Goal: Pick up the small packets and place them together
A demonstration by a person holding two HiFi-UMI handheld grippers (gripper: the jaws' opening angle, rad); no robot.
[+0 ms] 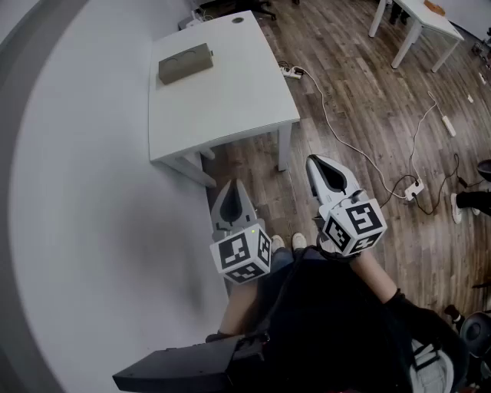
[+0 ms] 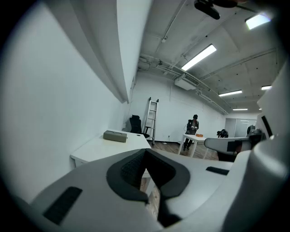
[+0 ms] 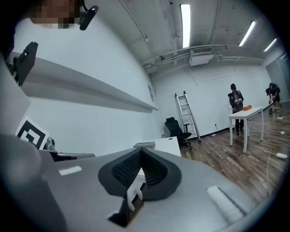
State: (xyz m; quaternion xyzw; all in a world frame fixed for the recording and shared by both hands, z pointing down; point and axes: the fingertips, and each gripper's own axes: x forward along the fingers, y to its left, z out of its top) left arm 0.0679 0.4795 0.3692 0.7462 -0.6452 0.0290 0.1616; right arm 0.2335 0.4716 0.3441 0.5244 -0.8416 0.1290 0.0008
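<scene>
No small packets can be made out in any view. A flat grey-brown box (image 1: 185, 63) lies on the white table (image 1: 230, 107) ahead of me; it also shows in the left gripper view as the box (image 2: 115, 136) and in the right gripper view as the box (image 3: 144, 145). My left gripper (image 1: 233, 189) is held in the air short of the table's near edge, jaws shut and empty. Beside it, my right gripper (image 1: 321, 164) hovers over the wooden floor, likewise shut with nothing between its pads. Both point roughly level toward the table.
A white wall (image 1: 69, 192) runs along the left. A power strip (image 1: 291, 72) and cables (image 1: 360, 153) lie on the floor right of the table. A second white table (image 1: 426, 19) stands far right, with a person (image 3: 235, 102) at it. A ladder (image 2: 152, 118) and an office chair (image 2: 135, 123) stand at the back.
</scene>
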